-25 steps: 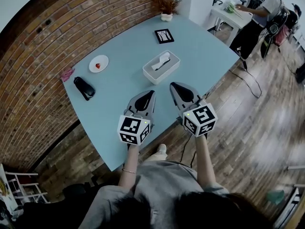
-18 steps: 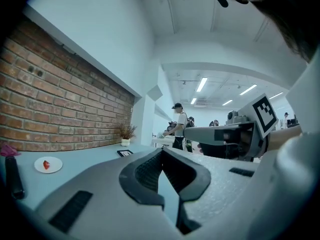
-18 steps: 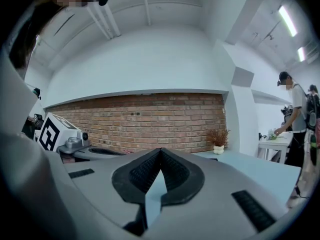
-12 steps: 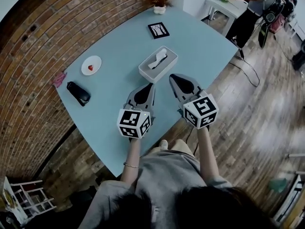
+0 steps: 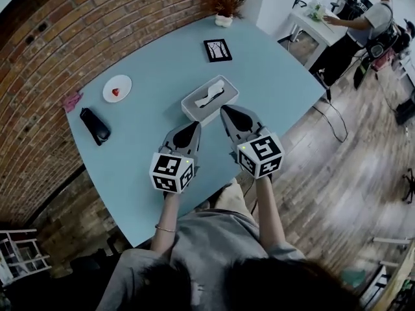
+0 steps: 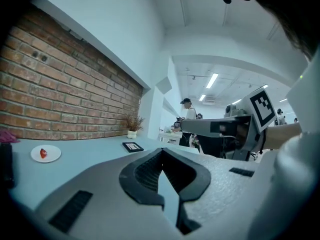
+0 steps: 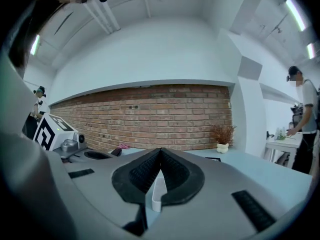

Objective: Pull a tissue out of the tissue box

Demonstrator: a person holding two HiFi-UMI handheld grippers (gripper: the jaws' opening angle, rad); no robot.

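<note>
1. As both tools hung over the near part of the table (image 5: 149, 70), neither touched the task's thing. The left gripper (image 5: 194, 126) had its jaws pressed together at the tips, with nothing between them but bare tabletop showing through the hollow behind.
2. The right gripper (image 5: 225, 109) was likewise closed tip to tip and empty. It sat just beside the near wall of the tissue box (image 5: 206, 111).
3. The box lay open-topped near the table's middle, and a white tissue (image 5: 211, 96) stood up out of it, just beyond the right tip.
4. Risks, as I judged them:
   - Closed jaws would only poke the tissue down, so they needed to spread first.
   - The box looked light, so an unbraced pull might lift or drag it.
   - A pinch too low could take several sheets.
5. Farther off were a plate (image 5: 117, 88), a dark object (image 5: 94, 125), a pink cloth (image 5: 71, 100) at the wall-side edge, a framed picture (image 5: 217, 49) and a potted plant (image 5: 224, 8). A person (image 5: 363, 24) stood at another table well beyond.
6. Hard to make out:
   - The right gripper view showed only a white edge through the jaws' hollow — probably the box rim.
   - The left gripper view showed no box at all.
   - How much tissue remained inside was hidden.
</note>
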